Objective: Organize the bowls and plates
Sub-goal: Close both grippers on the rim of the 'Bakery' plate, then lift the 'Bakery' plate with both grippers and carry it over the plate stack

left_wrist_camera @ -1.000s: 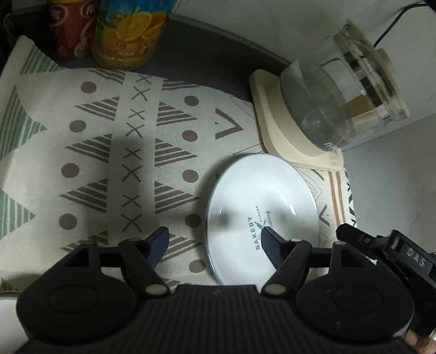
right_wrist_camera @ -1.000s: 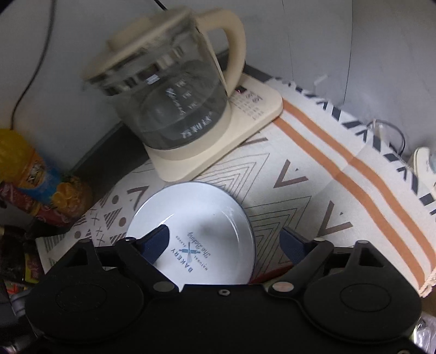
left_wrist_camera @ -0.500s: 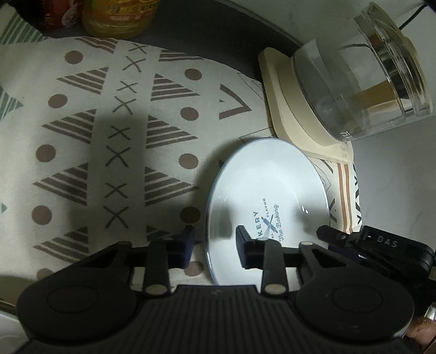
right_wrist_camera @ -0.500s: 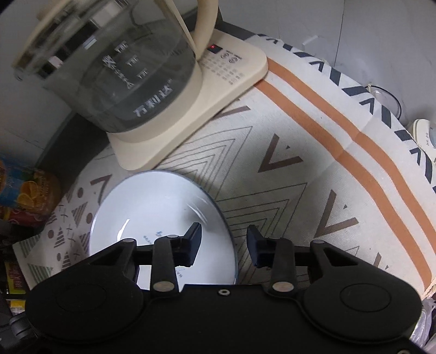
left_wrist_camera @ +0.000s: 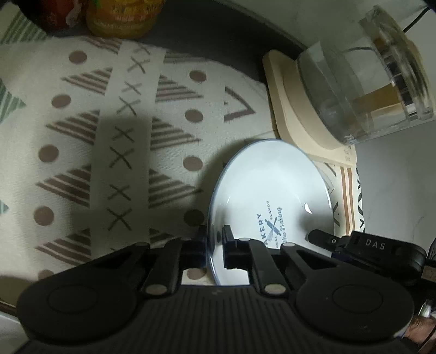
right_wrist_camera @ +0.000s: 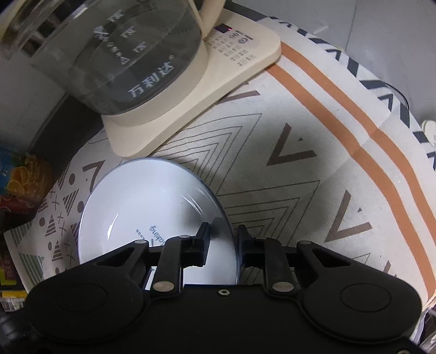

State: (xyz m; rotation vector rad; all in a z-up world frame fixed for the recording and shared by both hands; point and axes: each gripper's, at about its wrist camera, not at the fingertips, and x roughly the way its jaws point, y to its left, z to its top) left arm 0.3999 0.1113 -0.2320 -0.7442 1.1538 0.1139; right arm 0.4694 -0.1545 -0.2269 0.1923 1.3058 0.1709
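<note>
This is looking like a home kitchen or dining corner. A glass kettle (right_wrist_camera: 114, 54) is sitting on its cream base (right_wrist_camera: 218, 79) with a lit button panel. A patterned cloth (left_wrist_camera: 109, 152) is lying under and beside the kettle, a juice bottle (left_wrist_camera: 122, 19) is standing well apart from the kettle, and a white plate (left_wrist_camera: 272, 196) is lying just beside its base.

plate (left_wrist_camera: 272, 190) on cloth (left_wrist_camera: 95, 136), before kettle (left_wrist_camera: 354, 89).

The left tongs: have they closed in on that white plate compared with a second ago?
Yes. The left tongs were spread wide; now they pinch the white plate at its left rim, which remains near the kettle base.
</note>
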